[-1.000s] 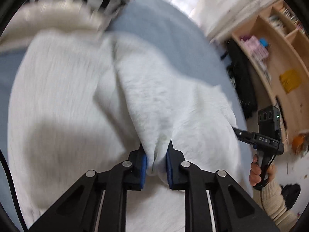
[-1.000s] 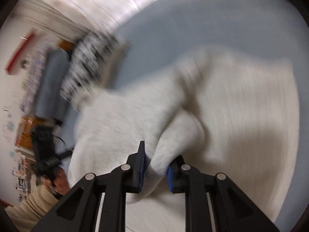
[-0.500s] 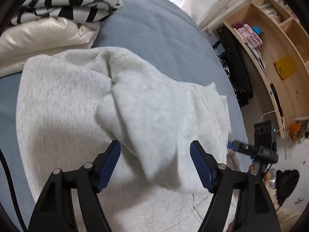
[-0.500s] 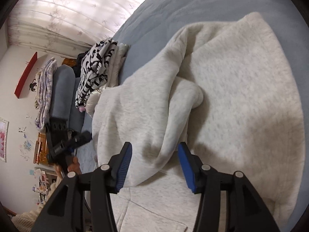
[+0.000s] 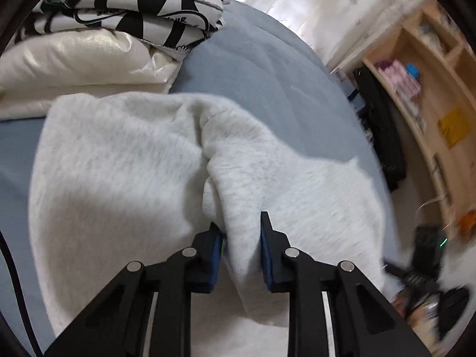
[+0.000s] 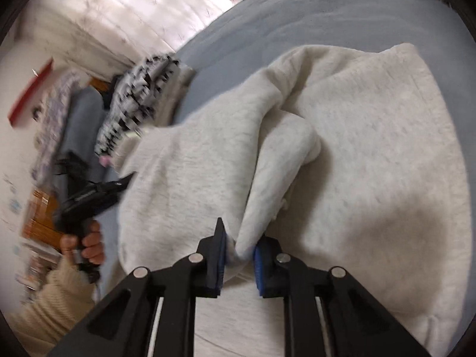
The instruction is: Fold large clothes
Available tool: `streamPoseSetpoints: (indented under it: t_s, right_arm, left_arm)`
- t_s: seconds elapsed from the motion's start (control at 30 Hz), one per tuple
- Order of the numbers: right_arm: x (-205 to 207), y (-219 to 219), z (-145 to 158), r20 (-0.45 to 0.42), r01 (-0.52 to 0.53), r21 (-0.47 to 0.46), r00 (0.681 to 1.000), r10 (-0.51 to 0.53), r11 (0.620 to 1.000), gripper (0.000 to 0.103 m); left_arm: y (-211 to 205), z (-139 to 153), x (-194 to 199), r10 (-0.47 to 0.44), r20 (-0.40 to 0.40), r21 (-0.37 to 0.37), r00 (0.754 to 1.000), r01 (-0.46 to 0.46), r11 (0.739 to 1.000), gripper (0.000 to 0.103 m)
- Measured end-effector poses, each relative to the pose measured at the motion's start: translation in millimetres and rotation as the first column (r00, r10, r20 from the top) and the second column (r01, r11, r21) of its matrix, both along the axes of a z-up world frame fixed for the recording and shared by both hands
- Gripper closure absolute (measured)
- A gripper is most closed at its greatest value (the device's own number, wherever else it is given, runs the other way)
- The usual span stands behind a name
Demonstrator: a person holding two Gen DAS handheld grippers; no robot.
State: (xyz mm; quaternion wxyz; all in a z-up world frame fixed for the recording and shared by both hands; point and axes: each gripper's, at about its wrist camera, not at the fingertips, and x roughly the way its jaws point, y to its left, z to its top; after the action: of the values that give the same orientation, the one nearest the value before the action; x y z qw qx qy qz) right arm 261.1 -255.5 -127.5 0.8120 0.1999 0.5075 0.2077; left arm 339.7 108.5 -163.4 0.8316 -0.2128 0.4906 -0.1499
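Observation:
A large light-grey fleece sweatshirt (image 5: 125, 172) lies spread on a blue-grey bed (image 5: 267, 68). A folded-over flap (image 5: 267, 178) runs from its middle down into my left gripper (image 5: 239, 232), whose jaws are closing with a fold of the fabric pinched between the blue pads. In the right wrist view the same sweatshirt (image 6: 372, 136) has a rolled flap (image 6: 282, 160) leading into my right gripper (image 6: 239, 244), also closing with the cloth edge pressed between its pads. The left gripper (image 6: 95, 193) shows at the garment's far edge, held by a hand in a cream sleeve.
A black-and-white patterned cloth (image 5: 134, 9) lies on a cream pillow (image 5: 80, 62) at the head of the bed. Wooden shelves (image 5: 431, 104) and a black bag (image 5: 383, 136) stand beside the bed. Curtains (image 6: 142, 9) hang behind.
Both grippers let go of the sweatshirt and opened wide half a second ago. They have since closed again on folds of the fabric, and both hands have shifted sideways a little.

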Motion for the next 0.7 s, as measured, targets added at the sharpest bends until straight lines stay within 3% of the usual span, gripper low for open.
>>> streamPoseSetpoints:
  t_s: [0.1, 0.17, 0.27, 0.33, 0.47, 0.57, 0.63, 0.7]
  right_arm:
    - [1.0, 9.4, -19.2, -0.065, -0.03, -0.085, 0.998, 0.024, 0.996, 0.086]
    - [-0.9, 9.3, -16.4, -0.077, -0.019, -0.07, 0.997, 0.013, 0.997, 0.082]
    - [-3.6, 13.0, -8.7, -0.12, -0.038, -0.087, 0.992, 0.027, 0.996, 0.08]
    - [-8.4, 10.7, 2.8, -0.115, -0.041, -0.119, 0.993, 0.027, 0.992, 0.08]
    - [-21.8, 10.8, 45.1, 0.058, 0.012, -0.242, 0.998, 0.002, 0.97, 0.08]
    - [-22.1, 30.0, 75.3, 0.216, 0.033, -0.317, 0.976, 0.038, 0.948, 0.076]
    - [-8.6, 54.8, 86.4, 0.279, 0.036, -0.333, 0.958, 0.062, 0.942, 0.069]
    - [9.0, 72.2, 86.8, 0.309, 0.046, -0.324, 0.949, 0.06, 0.945, 0.069]
  left_arm:
    - [-9.1, -11.6, -11.4, -0.017, 0.025, 0.05, 1.0, 0.016, 0.999, 0.08]
    - [-4.8, -7.2, -14.7, -0.008, 0.031, 0.053, 0.999, 0.006, 0.999, 0.076]
    - [1.9, 6.6, -22.7, -0.002, 0.039, 0.115, 0.999, -0.002, 0.993, 0.058]
    - [8.5, 20.2, -30.6, 0.016, 0.06, 0.157, 0.998, -0.025, 0.987, 0.056]
    - [11.2, 62.6, -55.9, 0.036, 0.183, 0.268, 0.982, -0.085, 0.96, 0.056]
    - [-13.7, 81.6, -55.6, 0.005, 0.236, 0.26, 0.972, -0.069, 0.963, 0.056]
    - [-36.3, 84.8, -44.4, -0.016, 0.243, 0.253, 0.97, -0.047, 0.966, 0.056]
    - [-64.3, 80.8, -26.5, -0.021, 0.236, 0.276, 0.971, -0.046, 0.96, 0.056]
